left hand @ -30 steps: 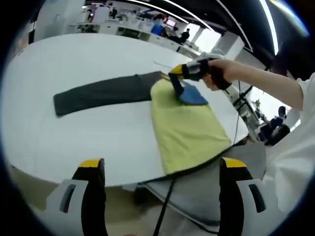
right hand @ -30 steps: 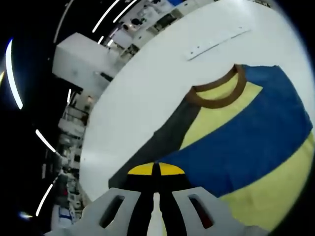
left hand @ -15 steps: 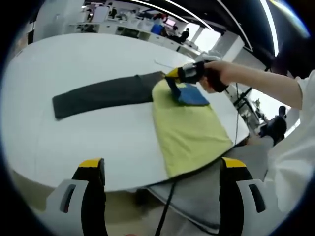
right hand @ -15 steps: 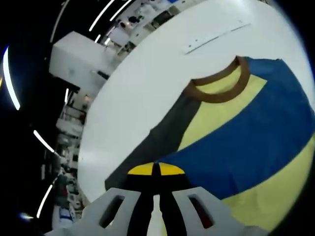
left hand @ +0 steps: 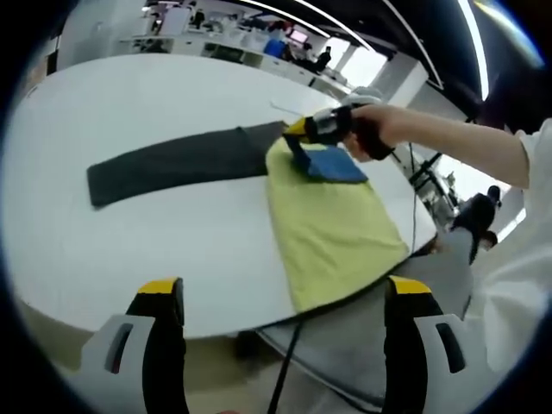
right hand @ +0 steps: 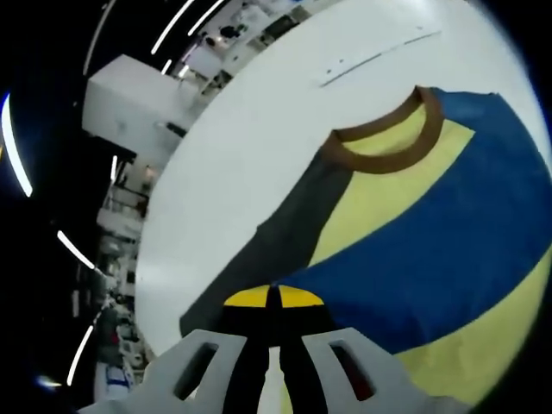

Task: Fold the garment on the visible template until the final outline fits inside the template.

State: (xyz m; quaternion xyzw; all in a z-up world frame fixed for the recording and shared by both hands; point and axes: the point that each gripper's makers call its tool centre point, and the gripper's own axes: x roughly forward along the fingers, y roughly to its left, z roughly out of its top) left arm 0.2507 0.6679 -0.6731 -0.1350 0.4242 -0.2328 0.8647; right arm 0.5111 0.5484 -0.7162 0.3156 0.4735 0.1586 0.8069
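The garment lies on a round white table (left hand: 172, 250). Its yellow body (left hand: 332, 228) reaches the near edge, and a dark grey sleeve (left hand: 168, 162) stretches out flat to the left. A blue sleeve (left hand: 335, 164) is folded over the yellow body. My right gripper (left hand: 295, 138), held by a hand, is shut on that sleeve's end beside the collar. In the right gripper view the shut jaws (right hand: 273, 297) pinch the blue sleeve (right hand: 431, 241), with the brown collar (right hand: 384, 151) and grey sleeve (right hand: 267, 250) beyond. My left gripper (left hand: 285, 289) stands open off the table's near edge.
A person's arm in a white sleeve (left hand: 517, 224) reaches in from the right. A grey seat (left hand: 371, 328) and a black cable (left hand: 289, 362) sit below the table's edge. A thin strip (right hand: 379, 59) lies on the table past the collar. Desks and people fill the background.
My right gripper has drawn the blue sleeve a little further across the yellow body toward the grey sleeve. The left gripper has stayed open in place.
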